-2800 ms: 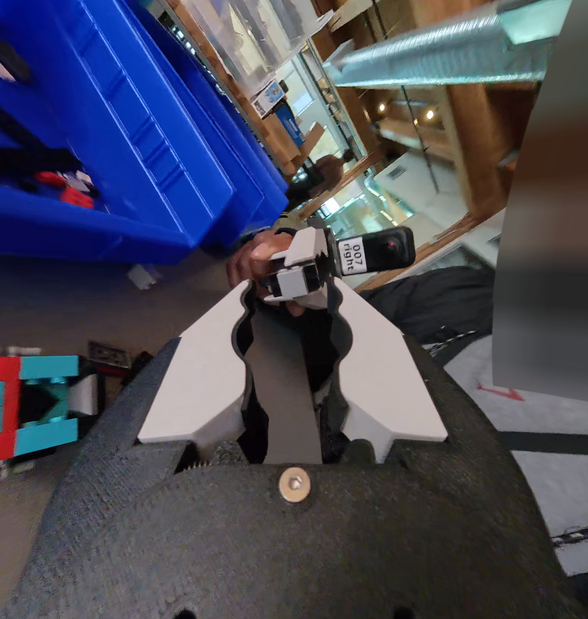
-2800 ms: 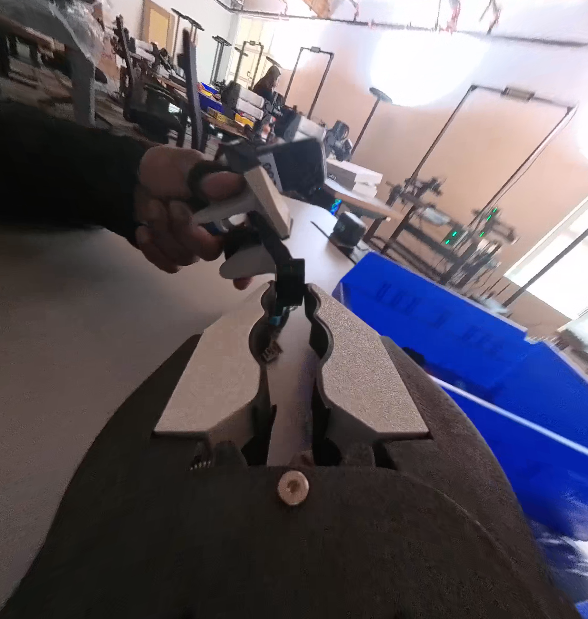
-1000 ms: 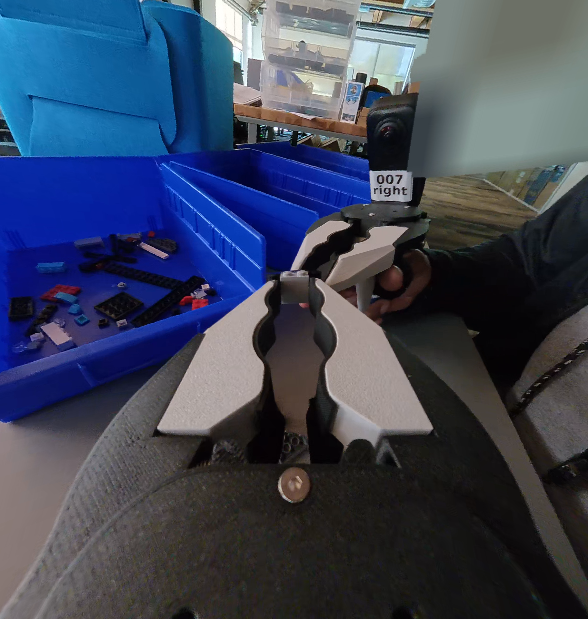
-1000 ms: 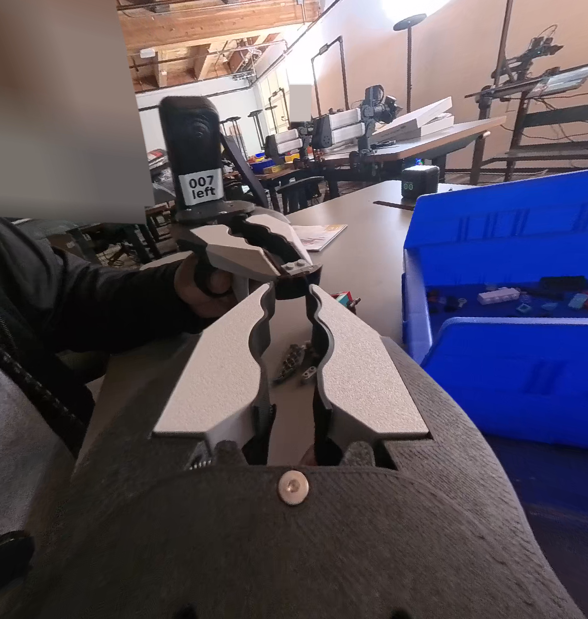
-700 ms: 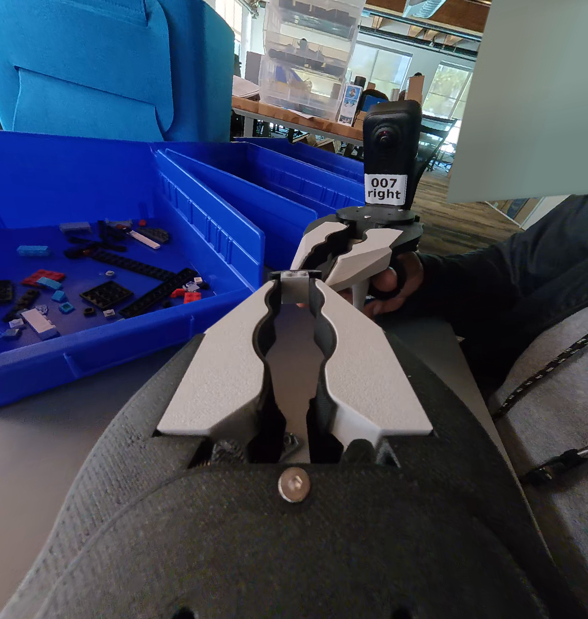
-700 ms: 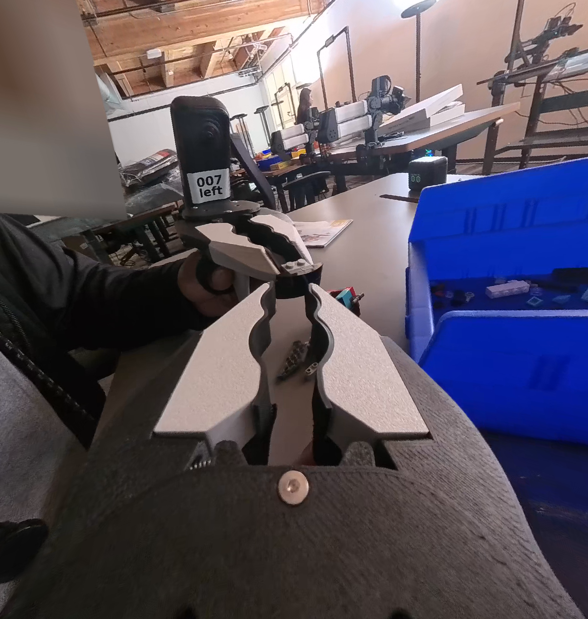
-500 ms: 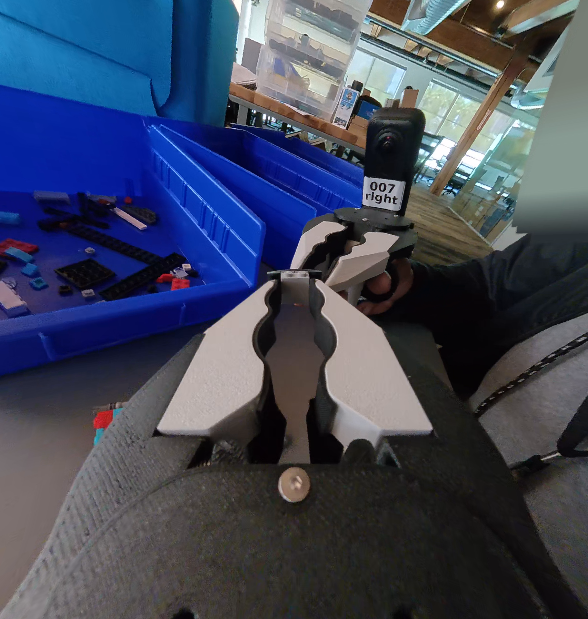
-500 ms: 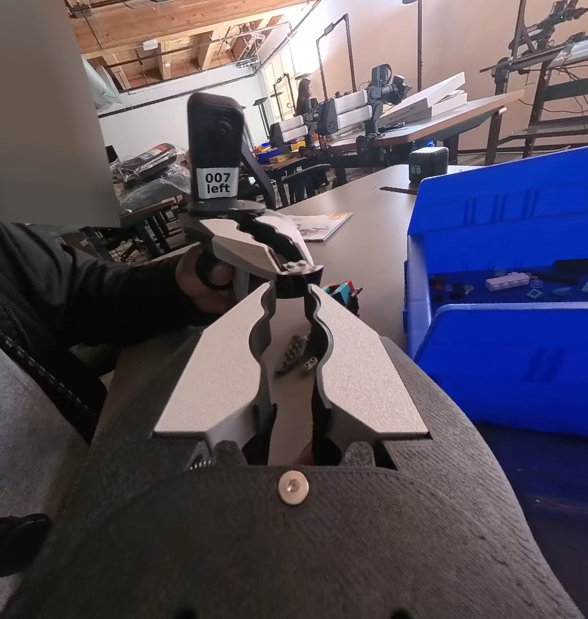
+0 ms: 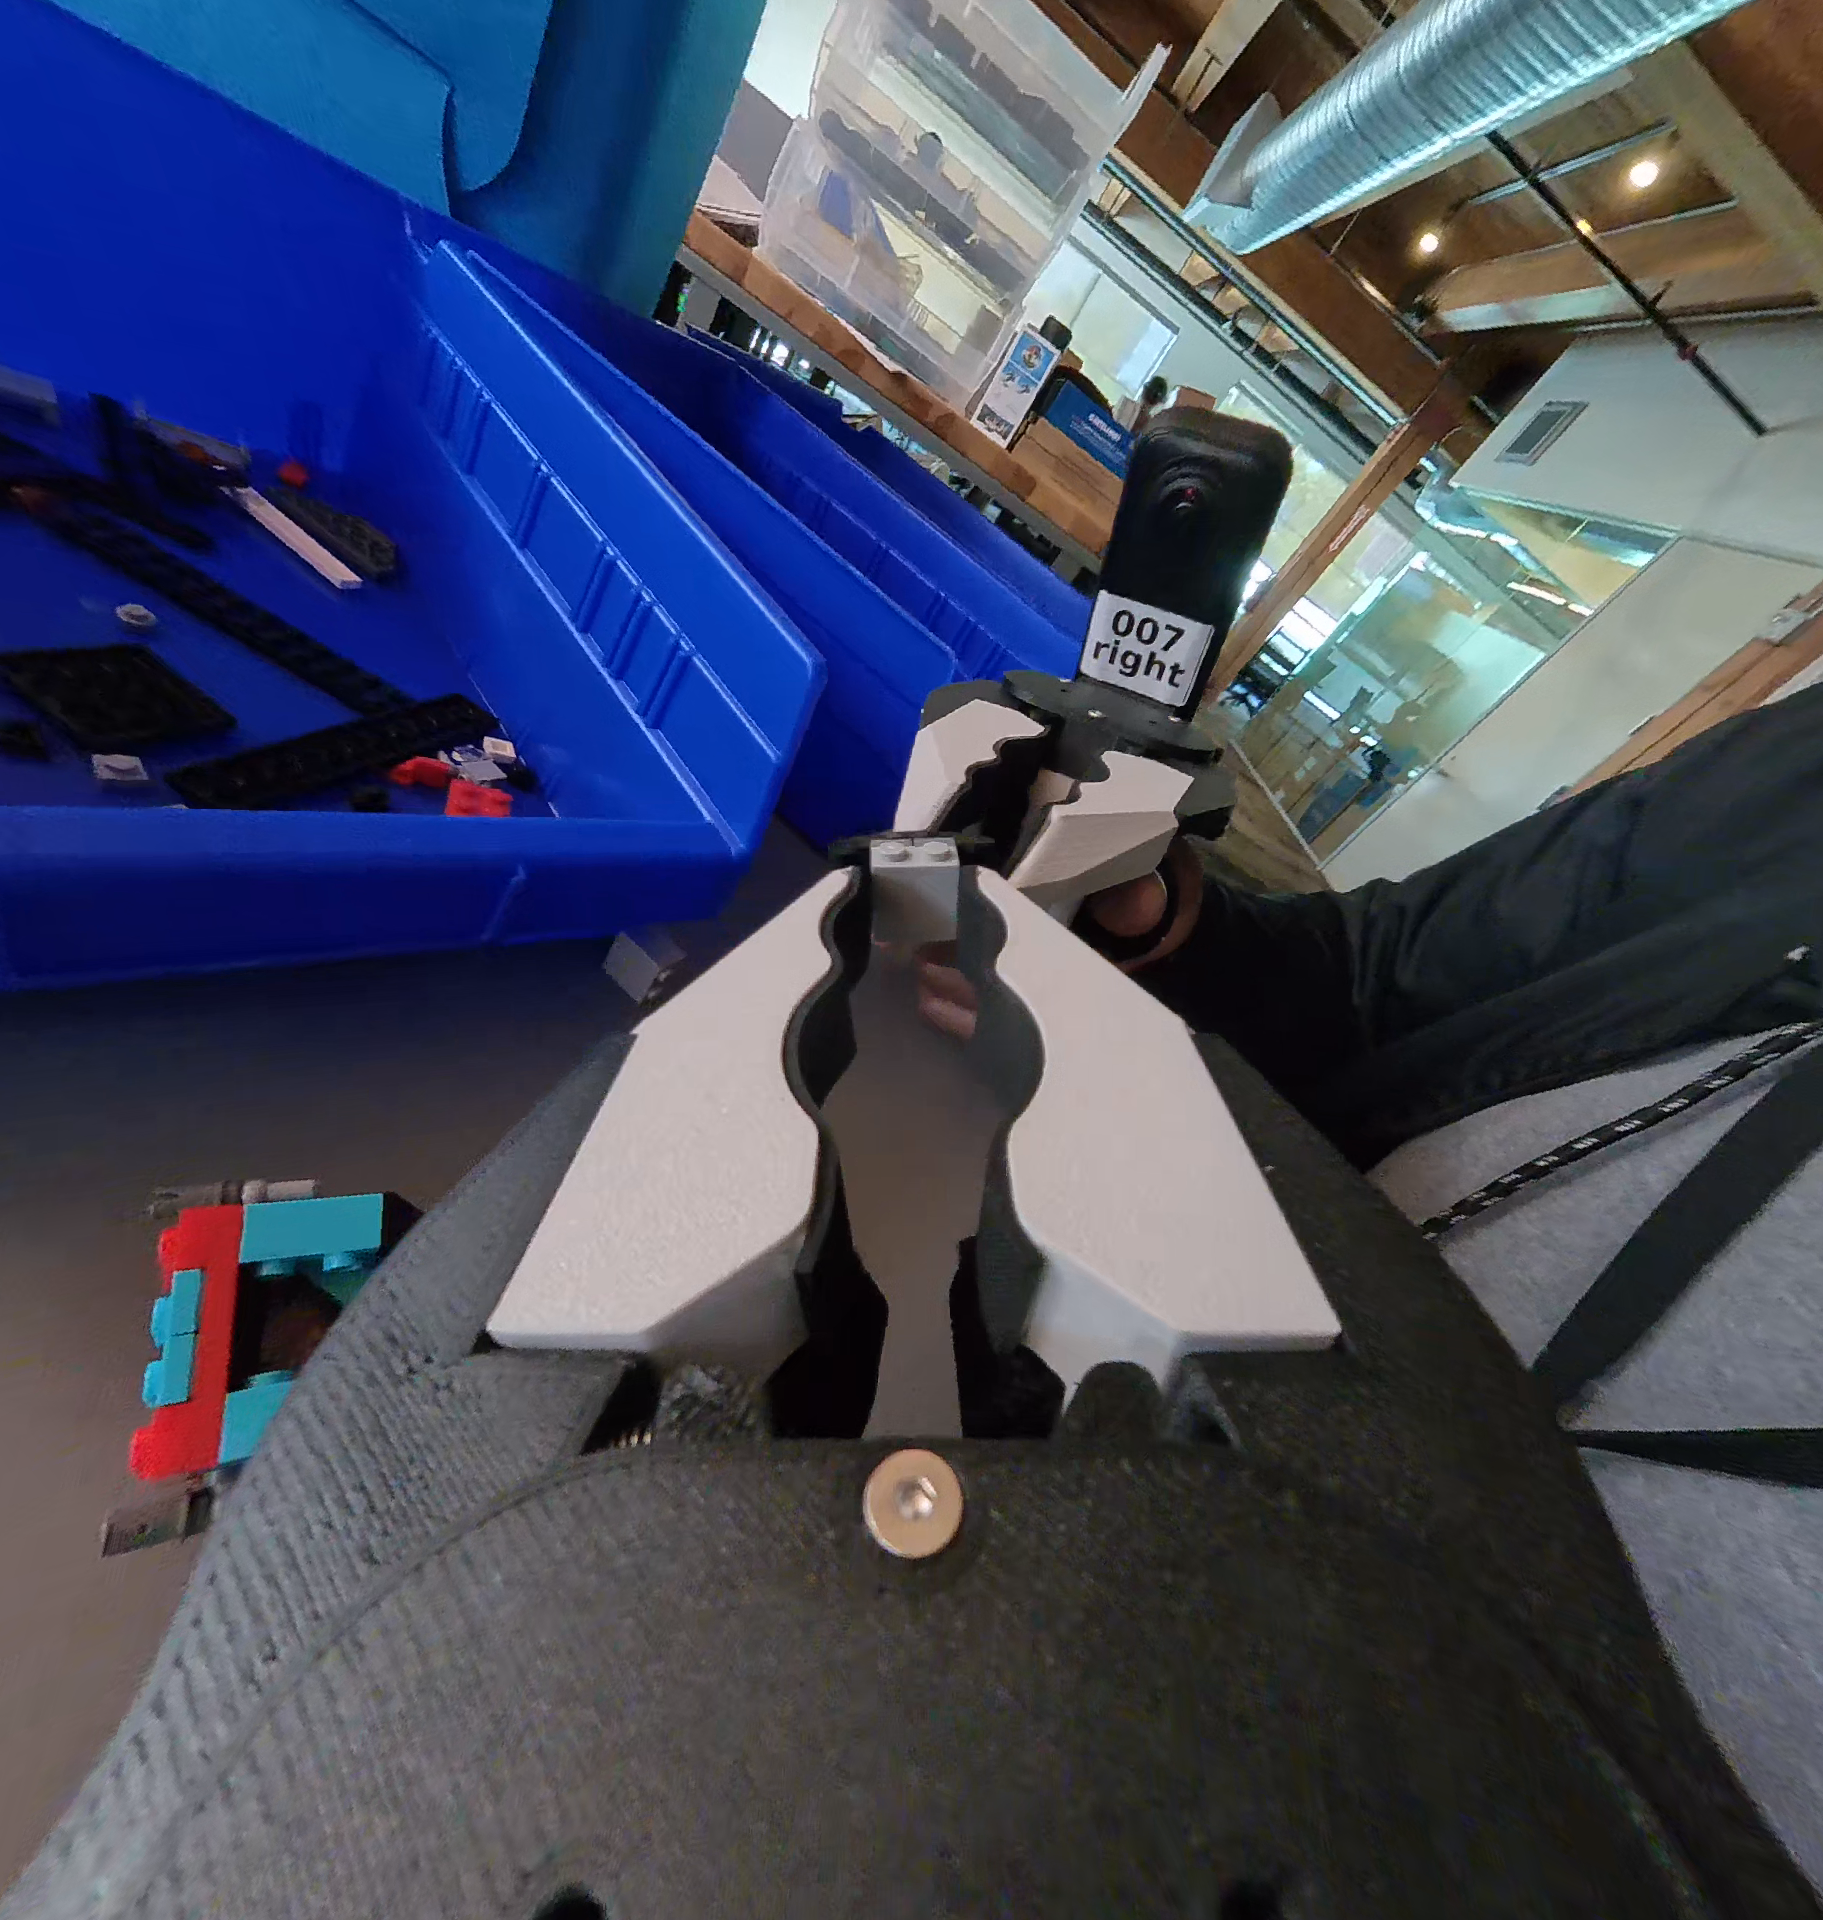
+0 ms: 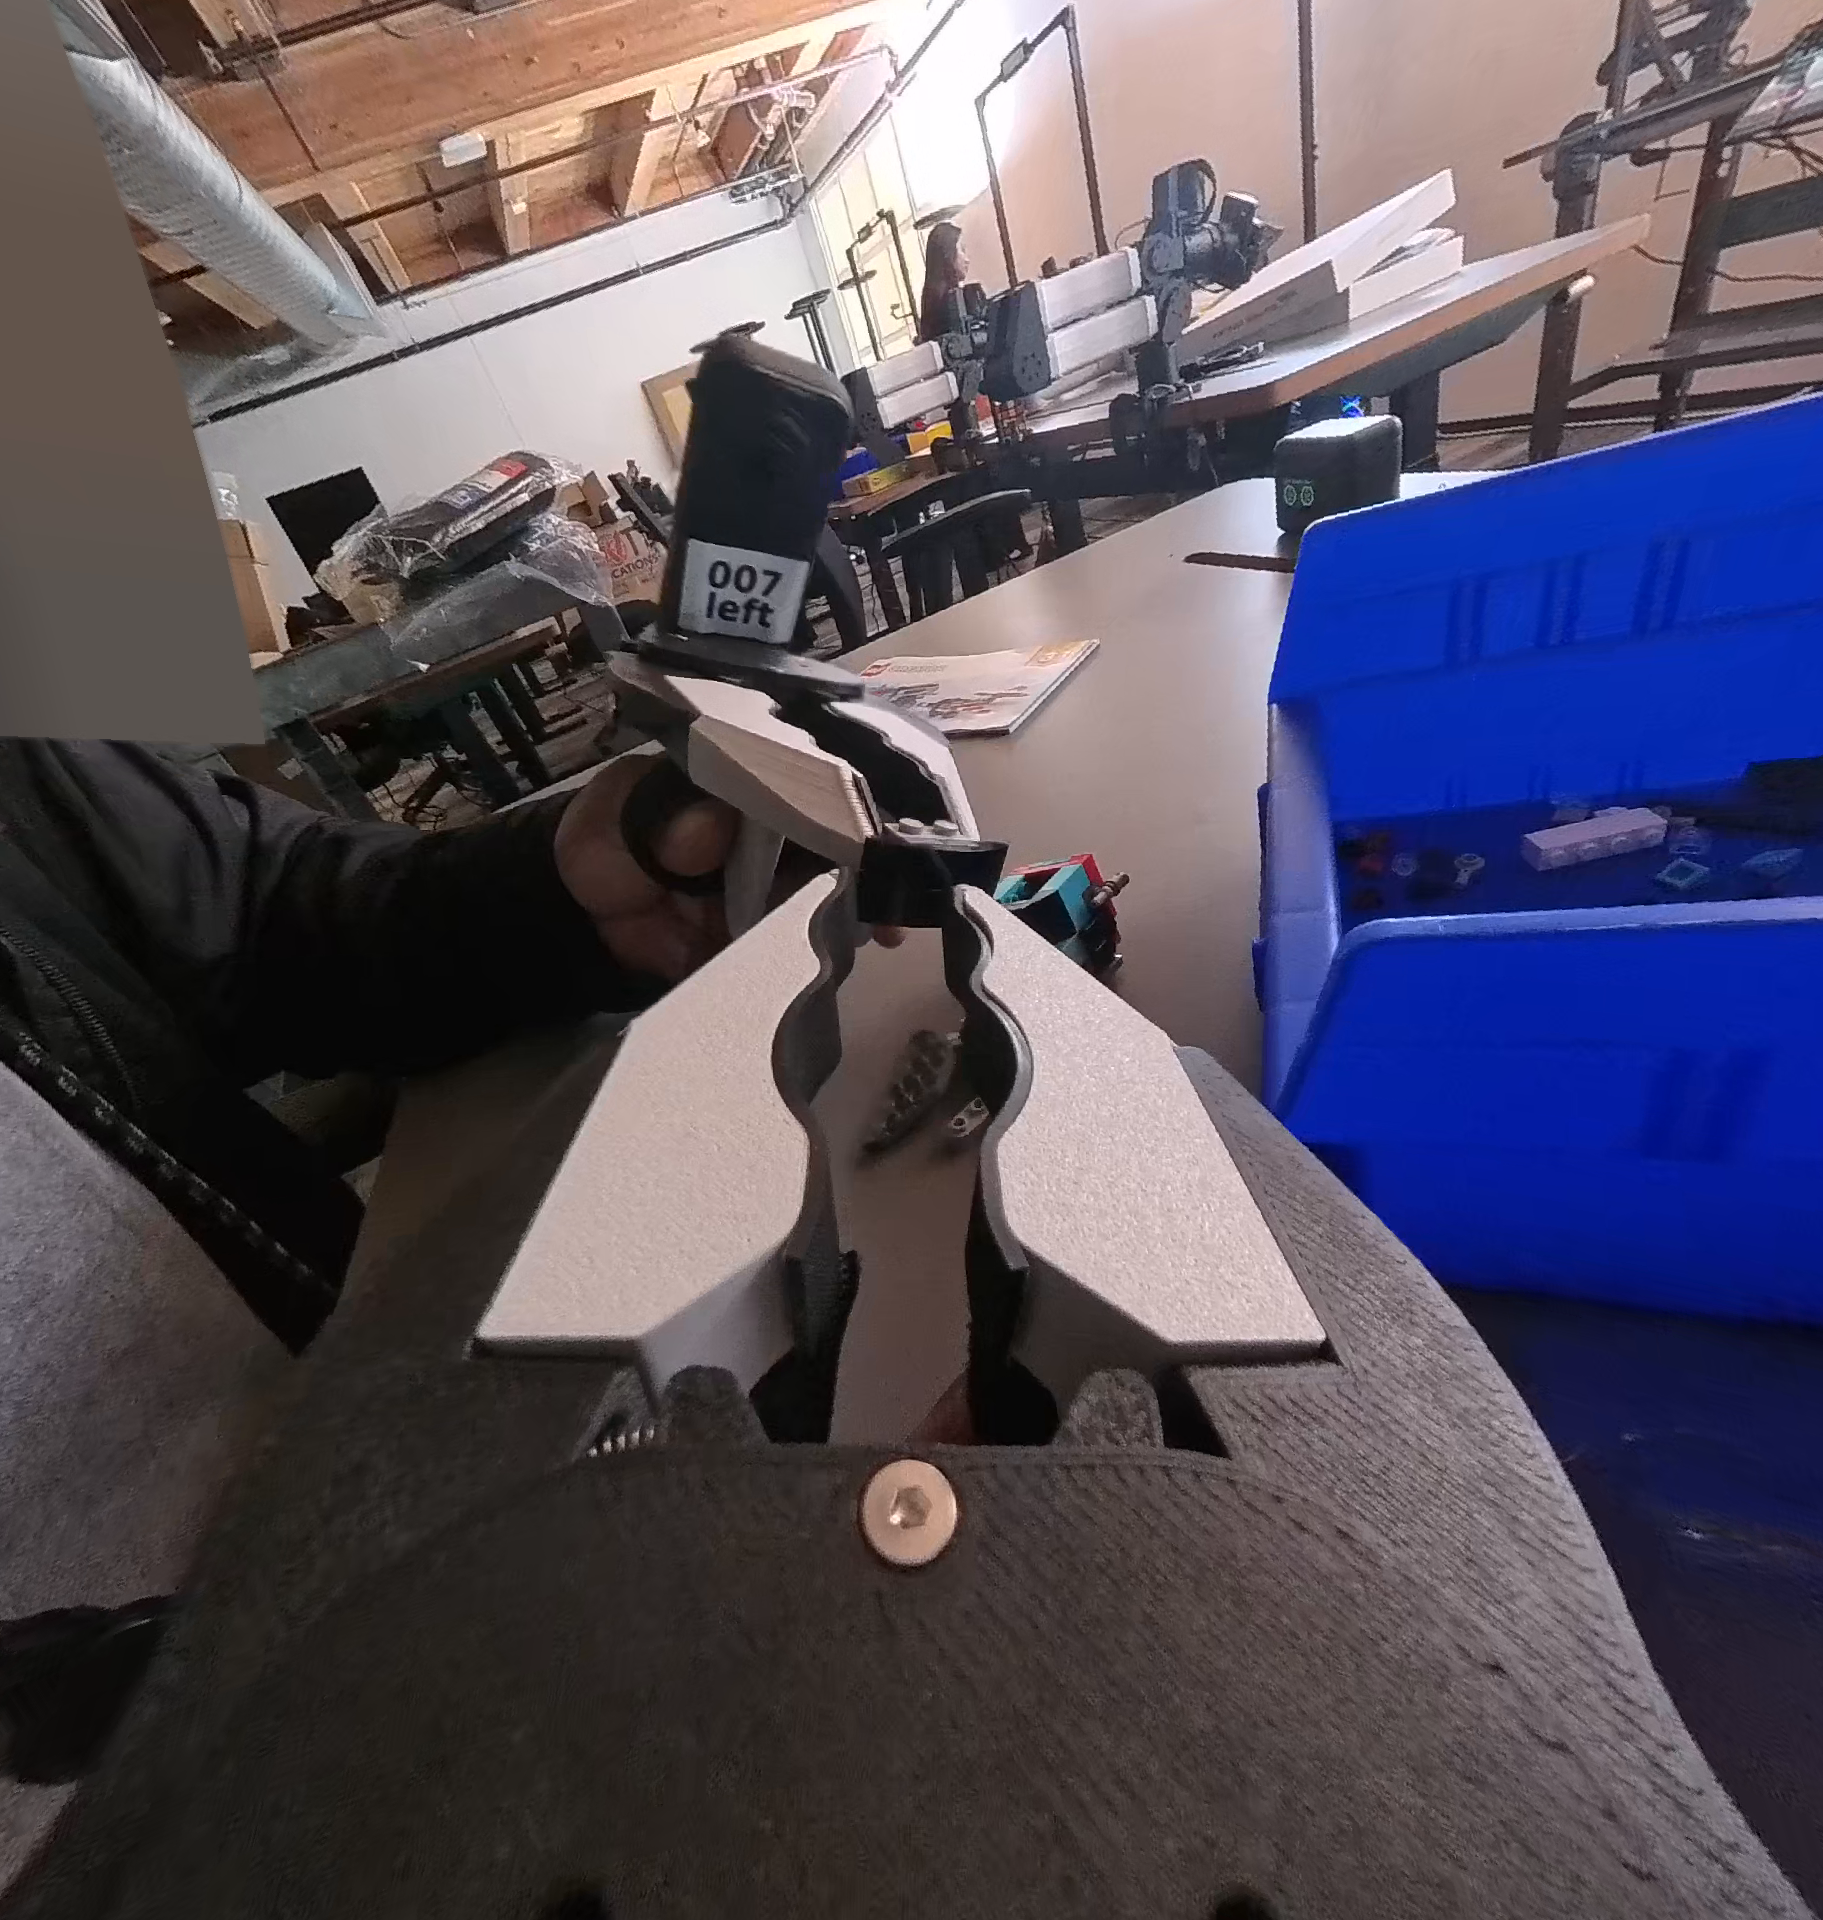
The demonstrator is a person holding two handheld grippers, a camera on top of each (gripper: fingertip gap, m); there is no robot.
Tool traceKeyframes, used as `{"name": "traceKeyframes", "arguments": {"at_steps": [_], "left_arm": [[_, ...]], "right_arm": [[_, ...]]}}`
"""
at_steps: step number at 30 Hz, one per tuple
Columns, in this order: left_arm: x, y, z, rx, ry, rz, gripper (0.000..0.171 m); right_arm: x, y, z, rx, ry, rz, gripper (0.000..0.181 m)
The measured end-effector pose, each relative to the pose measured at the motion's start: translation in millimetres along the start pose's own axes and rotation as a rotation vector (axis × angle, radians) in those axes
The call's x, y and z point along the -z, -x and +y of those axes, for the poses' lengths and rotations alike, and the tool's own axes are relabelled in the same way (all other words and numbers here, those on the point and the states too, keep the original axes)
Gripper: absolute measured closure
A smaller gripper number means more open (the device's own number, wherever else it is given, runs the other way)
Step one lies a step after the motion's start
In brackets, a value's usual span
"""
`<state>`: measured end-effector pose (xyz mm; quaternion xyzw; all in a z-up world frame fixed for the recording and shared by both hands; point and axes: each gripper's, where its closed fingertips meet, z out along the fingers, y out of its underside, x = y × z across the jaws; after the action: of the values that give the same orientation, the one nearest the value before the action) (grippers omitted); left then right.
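Observation:
My left gripper (image 9: 917,906) is shut on a small light grey two-stud brick (image 9: 917,883), held studs up above the table. My right gripper (image 10: 902,896) is shut on a black piece (image 10: 899,885) with a thin flat plate on top. The two grippers meet tip to tip. The grey brick (image 10: 922,826) sits against the black plate (image 9: 891,840); I cannot tell if they are joined. The right gripper (image 9: 1000,821) shows beyond my left fingertips, held by a hand. The left gripper (image 10: 912,831) shows beyond my right fingertips, also held by a hand.
Blue bins (image 9: 741,748) with loose black, red and grey pieces stand on the grey table (image 9: 263,1091). A red and teal brick build (image 9: 242,1340) lies near the left gripper. A small grey brick (image 9: 642,961), dark loose parts (image 10: 912,1091) and a booklet (image 10: 980,675) lie on the table. The tips of both grippers are at nearly the same place.
Both grippers turned from a sideways roll to nearly upright while staying tip to tip. In the last half second the left view tilted and dropped, bringing the red and teal build into sight.

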<state>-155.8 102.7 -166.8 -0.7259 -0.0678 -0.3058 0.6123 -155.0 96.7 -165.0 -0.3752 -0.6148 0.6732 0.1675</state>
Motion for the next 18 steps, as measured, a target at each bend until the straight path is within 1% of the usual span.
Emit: {"name": "traceKeyframes", "arguments": {"at_steps": [12,14,16,18], "left_arm": [[-0.3,-1.4,0.3,0.139,-0.028,0.087,0.155],[-0.4,-0.5,-0.4,0.125,-0.035,0.071,0.155],[-0.3,0.6,-1.3,0.072,-0.034,0.032,0.155],[0.5,2.3,-4.3,0.014,-0.042,-0.02,0.155]], "right_arm": [[1.0,1.3,-2.5,-0.014,-0.011,-0.015,0.165],[0.6,0.3,-2.3,0.009,-0.009,0.002,0.164],[0.1,-0.5,-2.2,0.048,-0.007,0.028,0.164],[-0.9,-0.1,-2.6,0.1,-0.007,0.056,0.158]]}}
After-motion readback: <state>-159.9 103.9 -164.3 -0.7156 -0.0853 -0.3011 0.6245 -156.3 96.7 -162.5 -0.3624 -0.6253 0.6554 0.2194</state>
